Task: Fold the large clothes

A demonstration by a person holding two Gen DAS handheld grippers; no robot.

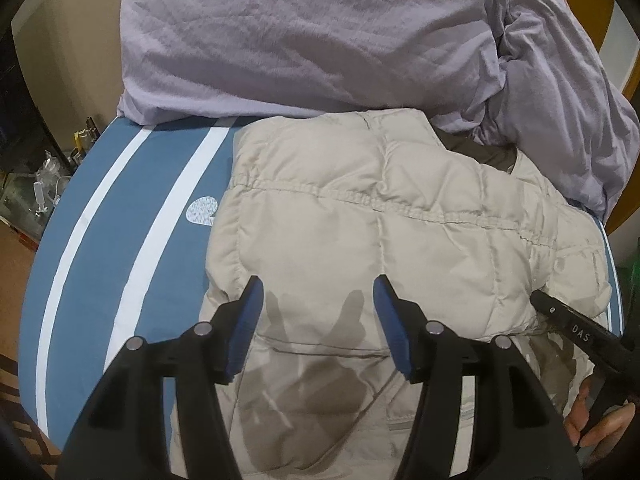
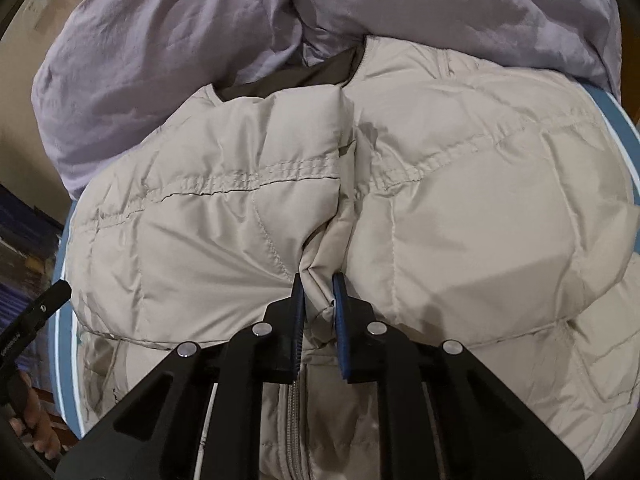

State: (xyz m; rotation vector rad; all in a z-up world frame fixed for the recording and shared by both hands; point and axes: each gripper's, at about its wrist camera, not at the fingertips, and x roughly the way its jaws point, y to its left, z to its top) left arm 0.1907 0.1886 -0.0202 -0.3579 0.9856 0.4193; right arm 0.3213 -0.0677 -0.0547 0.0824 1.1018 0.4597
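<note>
A beige quilted jacket [image 1: 380,216] lies spread on a blue bed sheet with white stripes [image 1: 132,232], its collar end against a heap of lilac bedding [image 1: 304,36] and its hem end towards the person, so its long axis runs away from both grippers. The right gripper [image 2: 318,288] is pinched narrowly on a ridge of fabric at the jacket's front edge, just above the zip [image 2: 294,420]. The left gripper [image 1: 318,292] stands half open over the left panel, pads apart with cloth below them and nothing clamped. The right hand is judged to lead; the left panel lies directly under the left fingers, ready to be gripped for folding
</note>
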